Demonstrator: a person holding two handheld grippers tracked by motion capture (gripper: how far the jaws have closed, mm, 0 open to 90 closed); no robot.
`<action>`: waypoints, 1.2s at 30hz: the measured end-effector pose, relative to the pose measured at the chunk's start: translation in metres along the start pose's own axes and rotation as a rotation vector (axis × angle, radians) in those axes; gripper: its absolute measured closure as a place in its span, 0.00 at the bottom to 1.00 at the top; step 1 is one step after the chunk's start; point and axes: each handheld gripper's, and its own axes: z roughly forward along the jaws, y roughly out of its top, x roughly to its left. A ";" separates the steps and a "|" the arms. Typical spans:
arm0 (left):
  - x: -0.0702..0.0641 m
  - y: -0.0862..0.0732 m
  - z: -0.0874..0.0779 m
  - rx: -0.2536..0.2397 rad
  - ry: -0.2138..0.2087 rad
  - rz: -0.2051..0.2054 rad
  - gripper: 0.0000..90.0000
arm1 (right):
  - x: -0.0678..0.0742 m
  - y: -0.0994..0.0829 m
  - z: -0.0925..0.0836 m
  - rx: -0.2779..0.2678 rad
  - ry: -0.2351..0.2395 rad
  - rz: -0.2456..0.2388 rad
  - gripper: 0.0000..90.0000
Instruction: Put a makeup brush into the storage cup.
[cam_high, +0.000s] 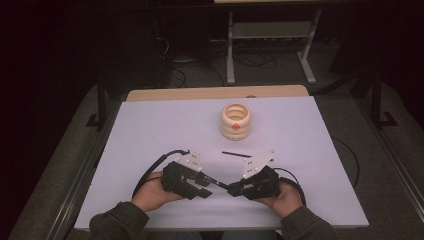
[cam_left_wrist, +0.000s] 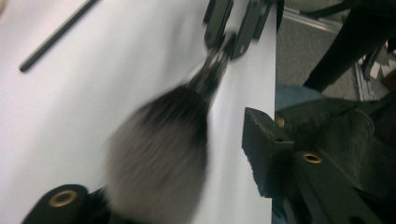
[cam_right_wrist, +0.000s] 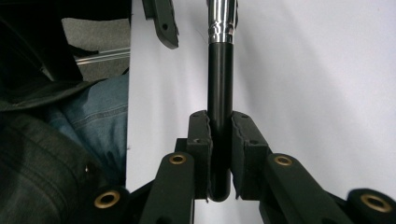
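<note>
Near the table's front edge, the right gripper (cam_right_wrist: 219, 140) is pinching the black handle of a makeup brush (cam_right_wrist: 219, 84), whose bristle head is lying between the spread jaws of the left gripper (cam_high: 202, 189), untouched. Farther off, a thin black stick (cam_high: 236, 154) is lying before a cream ringed holder (cam_high: 236, 121).

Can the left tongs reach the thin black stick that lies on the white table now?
Probably yes. The left tongs are open with a brush head between the jaws; the right tongs grip that brush's handle. The thin black stick lies alone on the table, with nothing in the way.
</note>
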 end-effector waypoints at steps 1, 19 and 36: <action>0.000 0.002 0.000 0.000 0.003 0.003 0.70 | -0.001 0.000 0.003 0.007 -0.004 0.001 0.86; 0.003 0.010 -0.004 -0.096 -0.021 -0.078 0.86 | 0.000 0.011 0.035 0.063 0.004 -0.056 0.87; 0.001 0.012 -0.005 -0.106 -0.002 -0.060 0.81 | 0.003 0.016 0.033 0.018 0.037 0.005 0.87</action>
